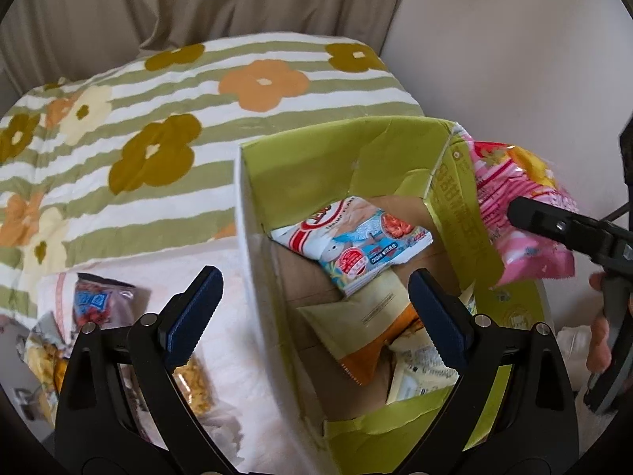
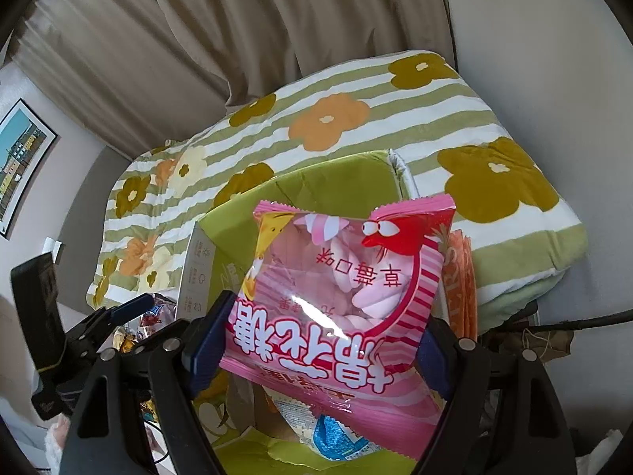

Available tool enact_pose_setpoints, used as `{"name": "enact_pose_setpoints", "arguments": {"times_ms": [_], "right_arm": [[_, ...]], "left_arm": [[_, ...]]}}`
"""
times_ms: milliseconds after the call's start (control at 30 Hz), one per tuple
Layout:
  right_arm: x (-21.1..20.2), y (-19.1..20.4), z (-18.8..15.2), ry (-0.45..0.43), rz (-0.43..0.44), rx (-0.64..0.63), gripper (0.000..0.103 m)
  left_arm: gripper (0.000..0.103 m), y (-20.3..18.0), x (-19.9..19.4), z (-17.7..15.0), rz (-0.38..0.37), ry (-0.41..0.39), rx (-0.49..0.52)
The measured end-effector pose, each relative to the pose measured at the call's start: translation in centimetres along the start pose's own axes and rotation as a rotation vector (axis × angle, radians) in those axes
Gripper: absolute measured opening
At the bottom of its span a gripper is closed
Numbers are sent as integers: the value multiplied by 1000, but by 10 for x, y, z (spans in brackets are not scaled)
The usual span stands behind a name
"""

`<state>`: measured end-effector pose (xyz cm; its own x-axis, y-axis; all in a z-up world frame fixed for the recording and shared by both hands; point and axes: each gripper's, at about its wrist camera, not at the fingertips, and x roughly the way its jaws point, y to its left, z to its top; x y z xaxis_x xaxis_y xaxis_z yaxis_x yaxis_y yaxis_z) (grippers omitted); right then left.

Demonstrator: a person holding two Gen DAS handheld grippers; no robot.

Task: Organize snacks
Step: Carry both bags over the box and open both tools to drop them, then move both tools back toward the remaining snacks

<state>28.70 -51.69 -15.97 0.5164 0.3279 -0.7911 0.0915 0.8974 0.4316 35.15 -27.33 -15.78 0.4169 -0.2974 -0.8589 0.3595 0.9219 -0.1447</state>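
A green cardboard box (image 1: 245, 206) stands open on the bed. Inside lie a shrimp-flake packet (image 1: 356, 241), a cream and orange packet (image 1: 368, 324) and a pale packet (image 1: 419, 372). My left gripper (image 1: 316, 308) hangs open over the box's left wall, with nothing pressed between its blue pads. My right gripper (image 2: 320, 352) is shut on a pink marshmallow bag (image 2: 340, 285). In the left wrist view that pink bag (image 1: 514, 206) hangs over the box's right wall, with the right gripper (image 1: 554, 225) behind it.
Loose snacks lie left of the box on a white cloth: a purple packet (image 1: 99, 304) and a yellow snack (image 1: 194, 384). A striped floral quilt (image 1: 178, 118) fills the back, below a beige curtain (image 1: 198, 0). Orange packets (image 2: 461, 277) stand right of the box.
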Motion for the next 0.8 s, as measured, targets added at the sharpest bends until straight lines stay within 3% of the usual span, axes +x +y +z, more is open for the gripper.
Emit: {"name": "enact_pose_setpoints", "arguments": {"times_ms": [233,367,500,800], "right_arm": [[8,9,-1,-10,-3,-33,81],[5,12,-7,-51,-49,-55,96],[-10,15,-21,-112,-100,-100,97],[-35,18,-45,-74,-73,-120,97]], "left_arm": [[94,19,-15,-4,3,-21,-20],[94,33,-19,-7,-30,-9,-70],[94,36,-25,-15,-23,-9,-70],[94,26,-47,-33,-17,-32,-59]]}}
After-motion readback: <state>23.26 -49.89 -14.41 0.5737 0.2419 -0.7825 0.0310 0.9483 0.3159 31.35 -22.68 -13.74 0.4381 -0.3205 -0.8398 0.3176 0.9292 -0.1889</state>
